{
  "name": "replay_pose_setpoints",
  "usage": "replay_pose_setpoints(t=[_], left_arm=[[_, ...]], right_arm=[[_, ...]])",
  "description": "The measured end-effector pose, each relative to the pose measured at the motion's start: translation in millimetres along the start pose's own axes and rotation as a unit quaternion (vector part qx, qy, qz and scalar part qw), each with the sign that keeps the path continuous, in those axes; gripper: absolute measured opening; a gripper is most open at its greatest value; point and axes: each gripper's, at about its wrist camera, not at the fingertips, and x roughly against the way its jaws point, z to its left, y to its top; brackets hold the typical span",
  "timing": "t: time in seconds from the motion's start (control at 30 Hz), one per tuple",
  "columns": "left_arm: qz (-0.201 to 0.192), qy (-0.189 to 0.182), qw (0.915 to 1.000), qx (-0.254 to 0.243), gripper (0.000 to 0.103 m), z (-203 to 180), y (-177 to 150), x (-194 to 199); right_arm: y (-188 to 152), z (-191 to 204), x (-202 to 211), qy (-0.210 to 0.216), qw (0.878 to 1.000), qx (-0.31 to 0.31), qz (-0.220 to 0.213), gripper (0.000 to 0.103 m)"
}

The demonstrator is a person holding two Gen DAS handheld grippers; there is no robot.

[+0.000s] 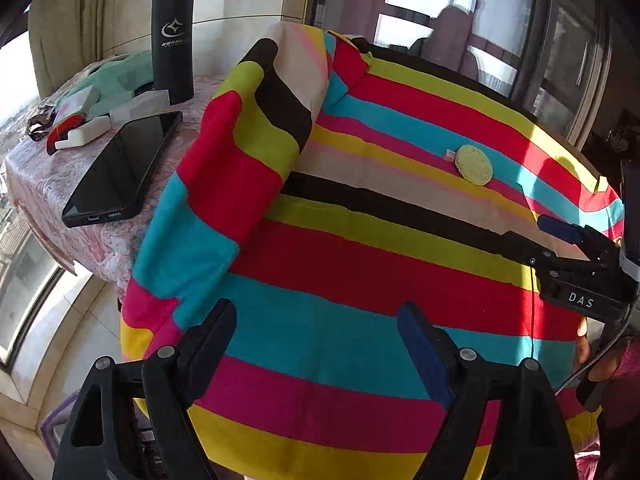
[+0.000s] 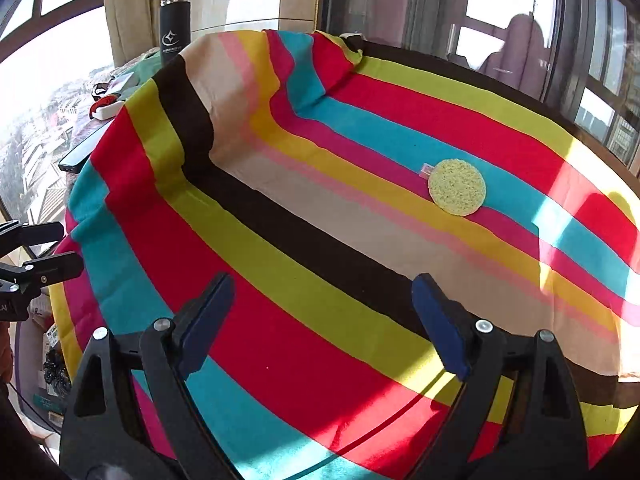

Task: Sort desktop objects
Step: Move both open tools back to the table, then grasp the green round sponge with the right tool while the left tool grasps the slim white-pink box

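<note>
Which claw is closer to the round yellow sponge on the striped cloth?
Right, probably. The right claw faces the sponge across a few stripes. The left claw sits farther back, near the cloth's front edge.

Striped cloth (image 2: 320, 280) lies mostly bare w/ only a round sponge (image 2: 457, 188) at 1 o'clock. Raised fold (image 1: 240, 152), phone (image 1: 124, 168) & flask (image 1: 173, 40) crowd 10–11 o'clock.

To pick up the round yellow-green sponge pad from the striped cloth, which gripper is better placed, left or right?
Probably the right gripper: it is open and the round yellow-green sponge pad lies ahead of it over bare striped cloth. From the left gripper, the pad sits farther off, toward the right.
</note>
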Motion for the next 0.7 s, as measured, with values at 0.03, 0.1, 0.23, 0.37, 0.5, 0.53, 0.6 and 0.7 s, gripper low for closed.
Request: replay_pose_setpoints(t=[0.03, 0.1, 0.23, 0.37, 0.5, 0.53, 0.6, 0.7], left_arm=[[0.003, -0.007, 0.9999, -0.014, 0.083, -15, 8, -12], [0.012, -0.020, 0.9990, -0.037, 0.083, -42, 22, -36], [0.033, -0.026, 0.9968, -0.067, 0.083, -82, 44, -80], [0.048, -0.012, 0.9946, -0.091, 0.083, -105, 58, -112], [0.053, -0.007, 0.9940, -0.095, 0.083, -113, 72, -135], [0.052, -0.004, 0.9941, -0.095, 0.083, -114, 77, -140], [0.050, 0.004, 0.9943, -0.094, 0.083, -115, 87, -150], [0.046, 0.012, 0.9943, -0.095, 0.083, -117, 102, -163]], right_arm=[[4, -19, -14, -0.013, 1.000, -0.020, 0.009, 0.091], [10, -57, -39, -0.031, 0.998, -0.058, 0.024, 0.091], [23, -107, -80, -0.032, 0.991, -0.121, 0.048, 0.091], [45, -132, -108, -0.023, 0.986, -0.152, 0.062, 0.091], [64, -131, -131, -0.015, 0.988, -0.137, 0.068, 0.091], [68, -129, -135, -0.017, 0.989, -0.129, 0.069, 0.091], [77, -125, -145, -0.024, 0.991, -0.112, 0.072, 0.092], [82, -126, -158, -0.053, 0.990, -0.094, 0.092, 0.092]])
